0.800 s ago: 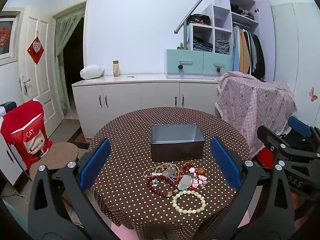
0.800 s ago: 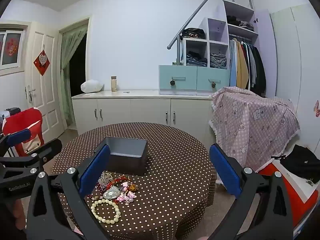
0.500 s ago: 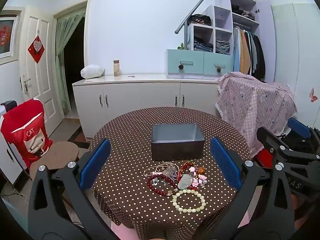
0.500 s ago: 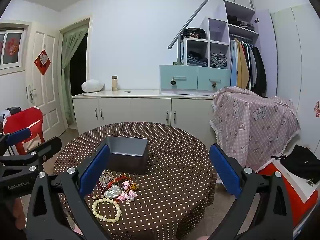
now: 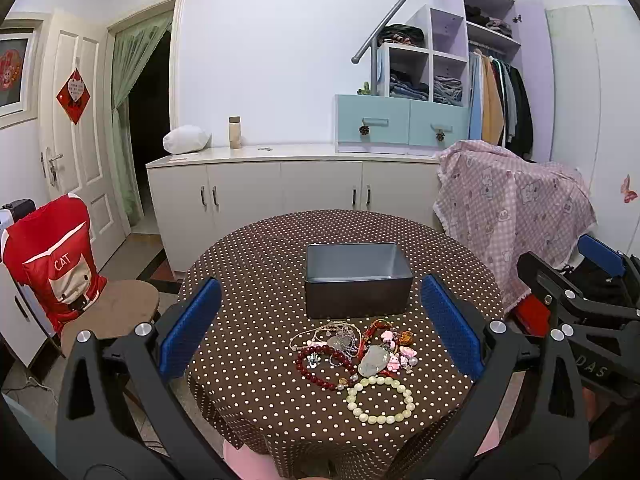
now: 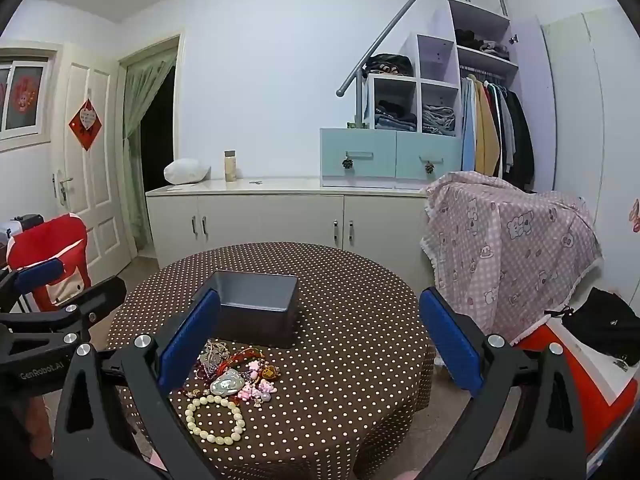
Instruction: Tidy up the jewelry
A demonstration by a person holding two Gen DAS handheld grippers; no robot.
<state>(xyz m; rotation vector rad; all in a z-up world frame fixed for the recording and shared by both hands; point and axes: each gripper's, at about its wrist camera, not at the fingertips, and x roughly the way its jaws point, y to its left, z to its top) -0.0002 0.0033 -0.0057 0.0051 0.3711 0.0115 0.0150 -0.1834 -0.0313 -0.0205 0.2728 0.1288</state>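
On dotted table (image 5: 256,280), grey box (image 5: 356,286), jewelry pile (image 5: 352,354), tools apart, empty

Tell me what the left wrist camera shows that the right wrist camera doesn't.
Only the left wrist view shows the dark red bead bracelet as a whole loop, and the round brown stool seat. Only the right wrist view shows the black bag clearly. Both show the grey rectangular metal box, the pale green bead bracelet and the brown polka-dot tablecloth.
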